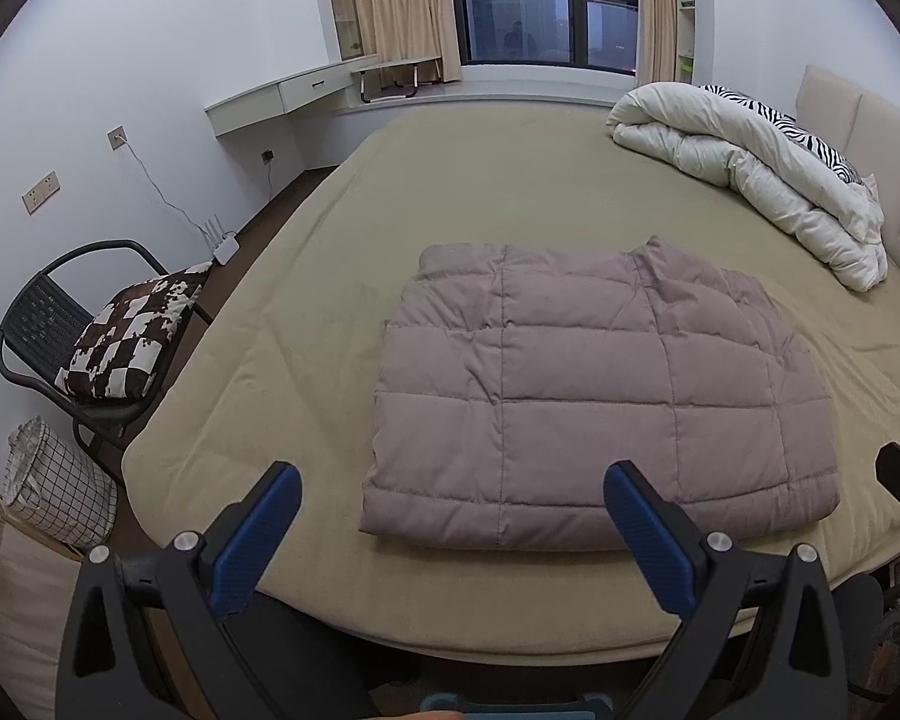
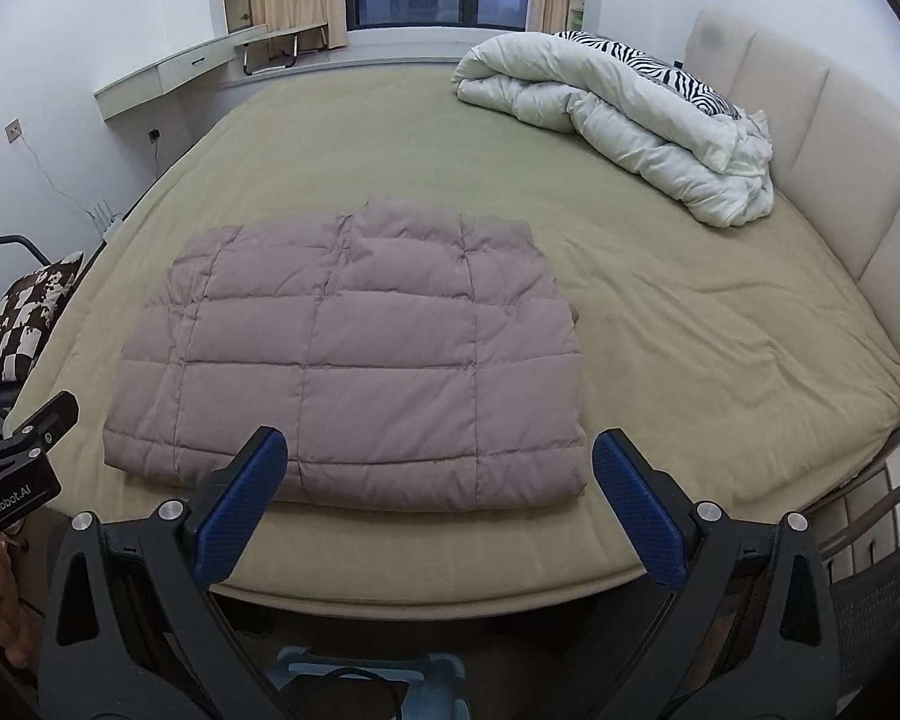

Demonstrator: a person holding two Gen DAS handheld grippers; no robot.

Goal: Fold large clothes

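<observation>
A mauve quilted puffer garment (image 1: 594,396) lies folded into a flat rectangle on the olive bed sheet (image 1: 480,192), near the bed's front edge. It also shows in the right wrist view (image 2: 348,360). My left gripper (image 1: 450,474) is open and empty, held back from the garment's near edge above the bed's front. My right gripper (image 2: 438,444) is open and empty, likewise just short of the garment's near edge. Part of the left gripper's body (image 2: 24,462) shows at the left of the right wrist view.
A rolled white duvet (image 1: 768,174) with a zebra-print pillow (image 1: 804,132) lies at the padded headboard (image 2: 822,138). A black chair with a brown-and-white cushion (image 1: 126,336) and a checked laundry basket (image 1: 54,480) stand left of the bed. A wall desk (image 1: 270,96) and window are beyond.
</observation>
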